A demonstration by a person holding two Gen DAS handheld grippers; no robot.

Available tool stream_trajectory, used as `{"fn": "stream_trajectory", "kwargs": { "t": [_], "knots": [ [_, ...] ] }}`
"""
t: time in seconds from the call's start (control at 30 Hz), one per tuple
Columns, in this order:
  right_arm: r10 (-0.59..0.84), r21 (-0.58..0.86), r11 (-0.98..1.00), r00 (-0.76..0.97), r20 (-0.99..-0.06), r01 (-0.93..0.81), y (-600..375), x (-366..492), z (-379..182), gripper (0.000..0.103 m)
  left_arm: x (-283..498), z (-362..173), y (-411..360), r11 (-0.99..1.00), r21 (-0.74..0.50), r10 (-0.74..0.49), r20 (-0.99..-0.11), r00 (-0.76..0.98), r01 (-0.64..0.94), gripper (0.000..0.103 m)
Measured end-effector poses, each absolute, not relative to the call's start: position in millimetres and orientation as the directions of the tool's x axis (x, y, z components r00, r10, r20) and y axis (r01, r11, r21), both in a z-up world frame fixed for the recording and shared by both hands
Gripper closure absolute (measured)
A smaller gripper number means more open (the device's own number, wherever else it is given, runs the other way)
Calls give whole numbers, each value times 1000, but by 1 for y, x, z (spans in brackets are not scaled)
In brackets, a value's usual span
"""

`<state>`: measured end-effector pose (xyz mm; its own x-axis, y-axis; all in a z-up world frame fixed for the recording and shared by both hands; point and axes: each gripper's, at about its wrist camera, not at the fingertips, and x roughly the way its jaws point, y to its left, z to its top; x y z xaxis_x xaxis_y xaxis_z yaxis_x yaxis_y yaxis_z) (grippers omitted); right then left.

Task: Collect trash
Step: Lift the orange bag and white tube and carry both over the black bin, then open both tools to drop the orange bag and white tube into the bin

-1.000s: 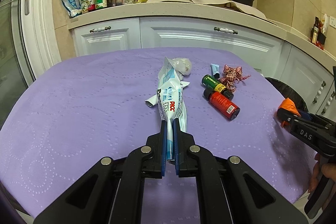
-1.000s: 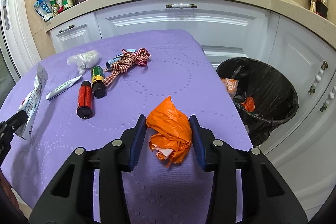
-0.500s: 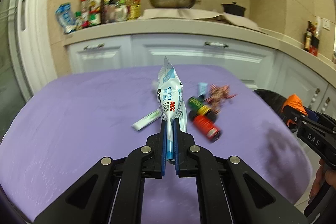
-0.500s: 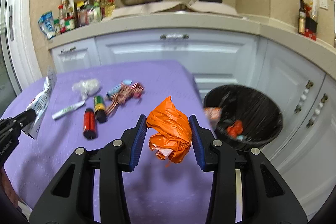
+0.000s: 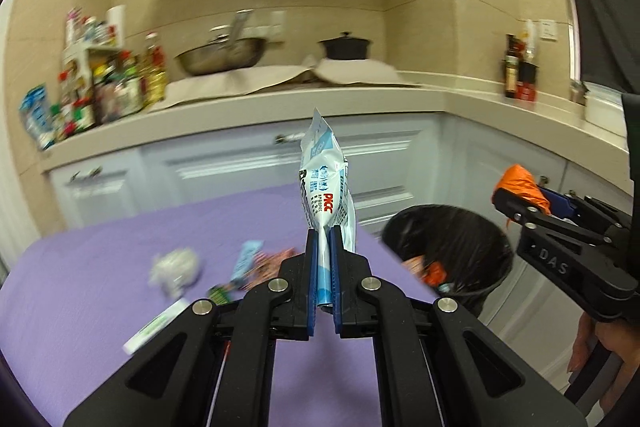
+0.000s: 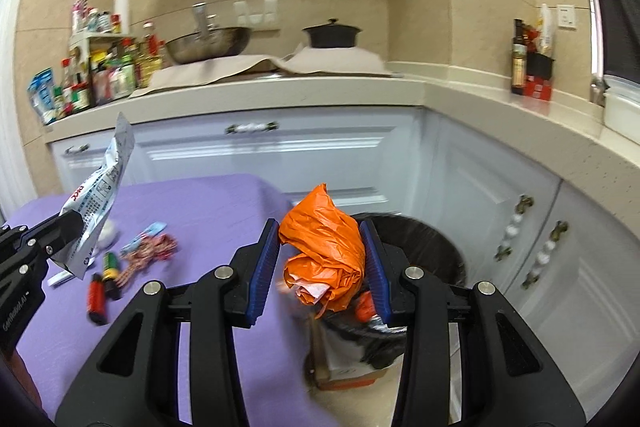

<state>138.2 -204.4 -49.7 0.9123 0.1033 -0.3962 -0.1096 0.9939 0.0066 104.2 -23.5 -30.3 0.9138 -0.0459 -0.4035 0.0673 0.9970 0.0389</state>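
We've got the left gripper [image 5: 323, 267] pinched shut on the wrapper [image 5: 326, 187]'s floppy, slick tail; right gripper [image 6: 322, 259] squeezes the soft, featherlight orange bag [image 6: 326, 247] mid-bulge above the bin [image 6: 436, 247].

An orange bag [image 6: 324, 251] is showing against a black bin [image 6: 436, 247]; a white-and-blue packet [image 5: 326, 195] (red lettering) is rising over the purple tablecloth [image 5: 100, 267].

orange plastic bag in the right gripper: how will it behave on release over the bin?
The orange plastic bag looks thin and crumpled, so probably very light and floppy. It bulges between the pads of the right gripper, so it may spring open when released. Being so light, it could drift or cling to a pad rather than drop straight into the trash bin.
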Motion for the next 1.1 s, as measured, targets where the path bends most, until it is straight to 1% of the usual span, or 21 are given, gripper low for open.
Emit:
{"fn": "stream_trajectory", "kwargs": {
  "t": [0.37, 0.67, 0.87, 1.03, 1.1],
  "knots": [
    [22, 18, 1000, 926, -376, -16, -259, 171, -50, 63, 153, -29, -78, 988, 50, -117, -395, 911, 148, 97],
    [-5, 30, 999, 928, -372, 17, -284, 196, -58, 63, 191, -44, -112, 982, 85, -116, -419, 901, 166, 97],
    [-18, 27, 999, 922, -387, 31, -291, 212, -69, 63, 217, -56, -124, 981, 89, -114, -452, 885, 172, 97],
    [-34, 26, 998, 916, -399, 48, -297, 229, -79, 63, 232, -62, -133, 979, 100, -113, -461, 880, 178, 96],
    [-43, 33, 998, 917, -397, 61, -301, 237, -82, 61, 238, -62, -136, 978, 101, -116, -463, 878, 183, 95]
  ]
}}
